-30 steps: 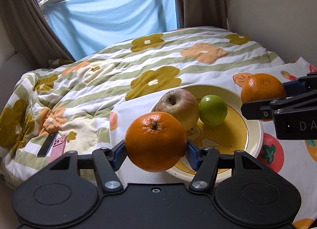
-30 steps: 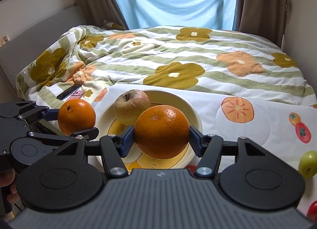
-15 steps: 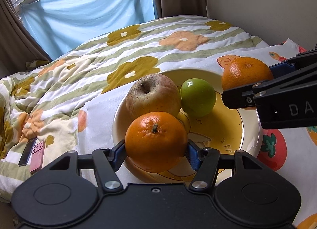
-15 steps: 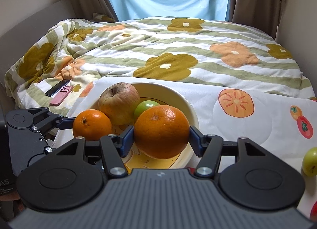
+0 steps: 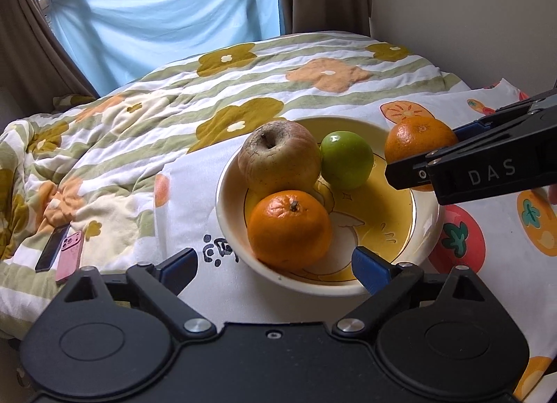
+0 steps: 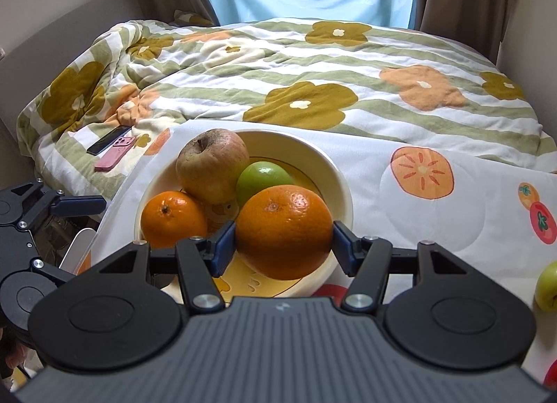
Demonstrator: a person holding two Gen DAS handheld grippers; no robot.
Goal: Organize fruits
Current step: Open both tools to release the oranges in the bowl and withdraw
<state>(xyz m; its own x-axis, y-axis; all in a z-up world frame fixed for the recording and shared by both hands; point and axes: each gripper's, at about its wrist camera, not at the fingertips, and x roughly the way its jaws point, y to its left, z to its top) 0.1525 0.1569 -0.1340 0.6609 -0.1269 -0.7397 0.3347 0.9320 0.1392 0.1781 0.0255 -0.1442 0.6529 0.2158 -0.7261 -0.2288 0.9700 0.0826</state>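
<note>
A cream and yellow bowl on the fruit-print cloth holds a wrinkled apple, a green apple and an orange. My left gripper is in front of the bowl's near rim, its jaws opening wide; the orange lies in the bowl just beyond them, free of the pads. My right gripper is shut on a second orange, held above the bowl's near right side. In the left wrist view that orange shows at the right, clamped in the black gripper.
A flowered quilt covers the bed behind the cloth. Two phones, one dark and one pink, lie on the quilt at the left. Another green apple sits on the cloth at the far right, with something red below it.
The left gripper moved over the bowl, opened and let its orange go; the orange now rests in the bowl. The right gripper, still holding its orange, moved slightly toward the bowl.
</note>
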